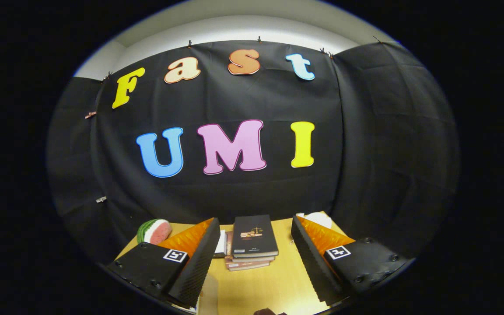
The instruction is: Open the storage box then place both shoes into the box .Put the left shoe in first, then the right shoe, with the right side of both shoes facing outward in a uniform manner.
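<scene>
Gripper [254,262] fingers spread apart, empty; book stack [252,245] just beyond, on table [274,284].

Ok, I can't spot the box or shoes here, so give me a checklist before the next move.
1. Gripper open, nothing held: ok.
2. Box located: not ok, none in sight.
3. Shoes located: not ok.
4. Books stacked between and just beyond the fingers, in the forward path: not ok.
5. Watermelon slice beyond the left finger, apart from it: ok.
6. Dark thing on the table nearest the camera, identity: cannot tell.
</scene>
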Tool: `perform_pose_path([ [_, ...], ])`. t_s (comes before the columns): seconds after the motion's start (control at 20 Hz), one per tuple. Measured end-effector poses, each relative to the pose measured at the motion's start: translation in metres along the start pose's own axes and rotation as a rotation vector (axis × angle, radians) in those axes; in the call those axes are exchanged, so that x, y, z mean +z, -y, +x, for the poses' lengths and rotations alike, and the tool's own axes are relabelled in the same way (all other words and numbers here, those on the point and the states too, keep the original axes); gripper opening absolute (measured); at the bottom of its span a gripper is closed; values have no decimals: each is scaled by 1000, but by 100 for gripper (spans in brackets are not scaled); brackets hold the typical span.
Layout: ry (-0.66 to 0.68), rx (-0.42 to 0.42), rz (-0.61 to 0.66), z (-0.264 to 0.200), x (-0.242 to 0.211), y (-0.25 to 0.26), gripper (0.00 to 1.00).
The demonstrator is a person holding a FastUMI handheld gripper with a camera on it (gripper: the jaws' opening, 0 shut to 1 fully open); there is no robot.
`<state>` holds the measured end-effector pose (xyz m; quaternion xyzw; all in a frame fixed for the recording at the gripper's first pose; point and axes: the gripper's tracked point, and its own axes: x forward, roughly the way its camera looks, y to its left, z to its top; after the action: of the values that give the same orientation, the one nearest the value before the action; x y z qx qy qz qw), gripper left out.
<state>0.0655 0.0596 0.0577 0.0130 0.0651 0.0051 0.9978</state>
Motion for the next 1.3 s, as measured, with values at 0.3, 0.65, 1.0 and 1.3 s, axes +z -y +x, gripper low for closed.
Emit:
perform_pose_path([
  [0.3, 71, -14, -69, -4, -14, 21, 98],
  [0.65, 36, -4, -63, 1, -37, 28, 99],
  [1.0, 73, 15, -47, -1, -27, 16, 98],
  [1.3, 110, 13, 9, 3, -7, 15, 98],
])
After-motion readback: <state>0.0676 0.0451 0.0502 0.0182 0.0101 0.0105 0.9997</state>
